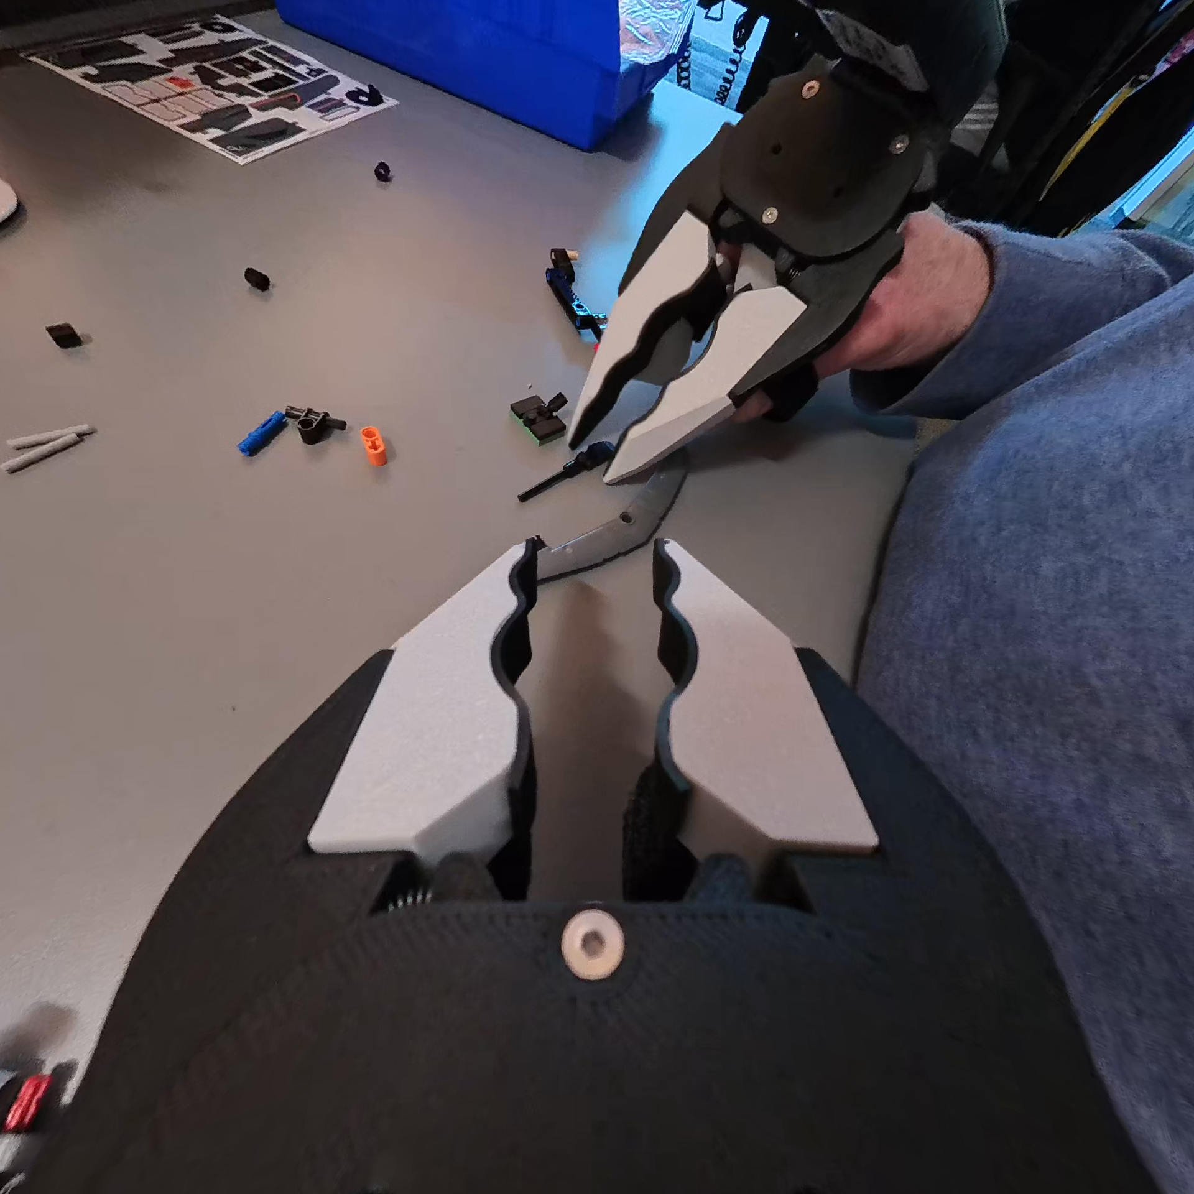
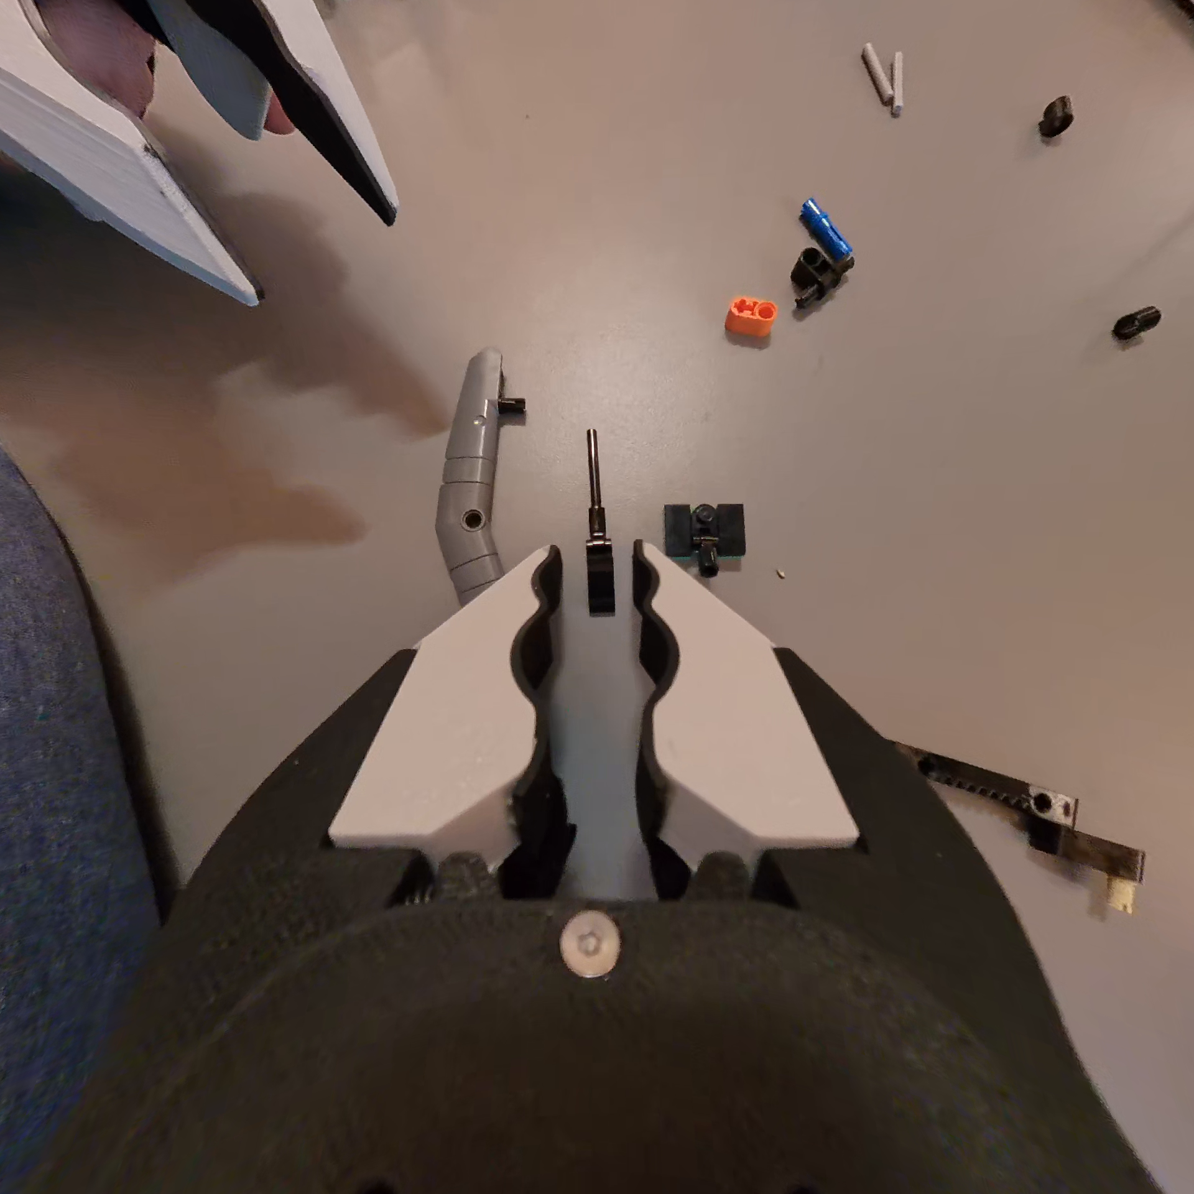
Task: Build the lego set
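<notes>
At frame centre, the right gripper (image 2: 596, 549) stands open astride a black pin piece (image 2: 599, 575) on the table (image 2: 904, 581), not touching. The left gripper (image 1: 594, 549), also open and empty, hovers by a grey curved piece (image 1: 620, 523); loose parts lie upper right.

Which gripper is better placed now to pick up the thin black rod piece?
Right. The right gripper is open with the thin black rod piece between its fingertips; the left gripper is open by the grey curved piece.

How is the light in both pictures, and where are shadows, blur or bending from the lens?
Left wrist view: soft even light; straight edges of the blue box bow near the border; bottom-left corner blurred. Right wrist view: warmer light; broad soft shadows on the table under the left tool; parts stay sharp.
</notes>
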Demonstrator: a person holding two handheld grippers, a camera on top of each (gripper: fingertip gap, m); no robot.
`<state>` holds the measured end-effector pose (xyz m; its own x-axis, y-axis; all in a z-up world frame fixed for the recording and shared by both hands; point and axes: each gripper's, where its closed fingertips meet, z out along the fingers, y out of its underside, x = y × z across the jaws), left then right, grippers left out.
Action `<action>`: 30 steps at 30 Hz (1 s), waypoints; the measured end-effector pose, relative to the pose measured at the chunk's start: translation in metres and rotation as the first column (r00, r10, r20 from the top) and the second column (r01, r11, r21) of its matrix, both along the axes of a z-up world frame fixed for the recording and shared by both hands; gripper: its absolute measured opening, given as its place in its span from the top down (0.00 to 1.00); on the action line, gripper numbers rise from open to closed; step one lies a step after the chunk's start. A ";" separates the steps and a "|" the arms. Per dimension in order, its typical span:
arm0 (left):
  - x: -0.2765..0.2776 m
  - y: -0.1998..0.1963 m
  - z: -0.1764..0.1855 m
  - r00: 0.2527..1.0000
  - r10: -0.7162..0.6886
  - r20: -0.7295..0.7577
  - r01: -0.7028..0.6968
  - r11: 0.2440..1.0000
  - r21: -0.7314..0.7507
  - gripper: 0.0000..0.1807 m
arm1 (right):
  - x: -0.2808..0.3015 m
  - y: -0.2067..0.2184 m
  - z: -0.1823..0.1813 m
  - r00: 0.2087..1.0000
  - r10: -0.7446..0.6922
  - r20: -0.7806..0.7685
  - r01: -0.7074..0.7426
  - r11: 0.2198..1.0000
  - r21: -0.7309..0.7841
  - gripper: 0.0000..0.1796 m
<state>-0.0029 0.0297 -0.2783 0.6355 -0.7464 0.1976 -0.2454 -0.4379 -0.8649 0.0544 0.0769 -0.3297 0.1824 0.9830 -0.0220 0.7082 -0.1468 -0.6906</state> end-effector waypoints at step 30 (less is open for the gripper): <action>0.044 0.008 0.038 0.955 -0.105 0.276 0.145 0.981 -0.131 0.82 | -0.001 -0.038 0.080 0.960 0.224 -0.166 -0.172 0.944 0.281 0.97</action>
<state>0.0414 0.0376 -0.2408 0.4478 -0.7661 0.4611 -0.0761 -0.5465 -0.8340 0.0536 0.0385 -0.2497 0.0016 0.9744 0.2248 0.5537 0.1863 -0.8116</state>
